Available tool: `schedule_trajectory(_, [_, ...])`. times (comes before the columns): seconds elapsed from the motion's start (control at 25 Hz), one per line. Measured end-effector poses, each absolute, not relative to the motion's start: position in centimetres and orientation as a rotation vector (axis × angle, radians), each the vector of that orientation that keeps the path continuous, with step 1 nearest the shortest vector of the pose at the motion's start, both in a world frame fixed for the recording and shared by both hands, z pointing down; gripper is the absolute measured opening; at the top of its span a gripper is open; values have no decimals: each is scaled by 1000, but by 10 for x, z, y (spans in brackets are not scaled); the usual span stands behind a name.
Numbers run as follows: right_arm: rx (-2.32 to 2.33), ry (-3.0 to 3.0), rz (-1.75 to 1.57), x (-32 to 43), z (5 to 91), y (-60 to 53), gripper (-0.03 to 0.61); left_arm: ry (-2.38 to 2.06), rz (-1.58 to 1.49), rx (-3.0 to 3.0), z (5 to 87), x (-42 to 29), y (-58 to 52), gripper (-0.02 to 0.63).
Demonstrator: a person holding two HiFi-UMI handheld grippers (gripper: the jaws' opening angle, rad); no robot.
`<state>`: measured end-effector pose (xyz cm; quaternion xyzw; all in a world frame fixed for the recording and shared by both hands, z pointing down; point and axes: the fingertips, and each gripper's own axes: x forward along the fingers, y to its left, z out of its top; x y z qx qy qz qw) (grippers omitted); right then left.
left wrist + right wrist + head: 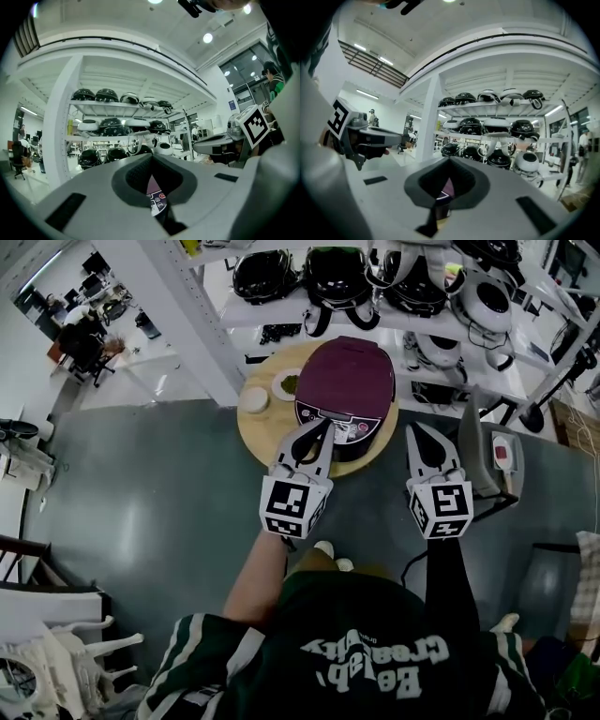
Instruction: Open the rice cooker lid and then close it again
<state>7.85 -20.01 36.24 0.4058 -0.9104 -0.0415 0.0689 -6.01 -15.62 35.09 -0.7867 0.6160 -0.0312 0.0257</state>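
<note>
The rice cooker (345, 381) has a dark purple lid, which is down, and stands on a round wooden table (267, 442). My left gripper (323, 426) is shut and holds nothing; its tip lies over the cooker's front control panel (349, 430). My right gripper (414, 430) is also shut and holds nothing, just right of the cooker and off the table's edge. In the left gripper view the closed jaws (152, 157) leave a slit that shows the panel's buttons (157, 200). In the right gripper view the closed jaws (450, 161) show a sliver of purple lid (446, 187).
A small white bowl (254, 399) and a dish of green stuff (286, 384) sit on the table's left part. Behind stands a white shelf (375, 310) with several black and white cookers. A white pillar (178, 315) rises at left, and a grey appliance (495, 457) stands at right.
</note>
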Motion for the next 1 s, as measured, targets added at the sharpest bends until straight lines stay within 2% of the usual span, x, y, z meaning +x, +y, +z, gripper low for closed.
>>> schedule_trajectory(1.0, [1265, -2700, -135, 90, 367, -206, 3, 1924, -148, -2424, 357, -72, -151, 0])
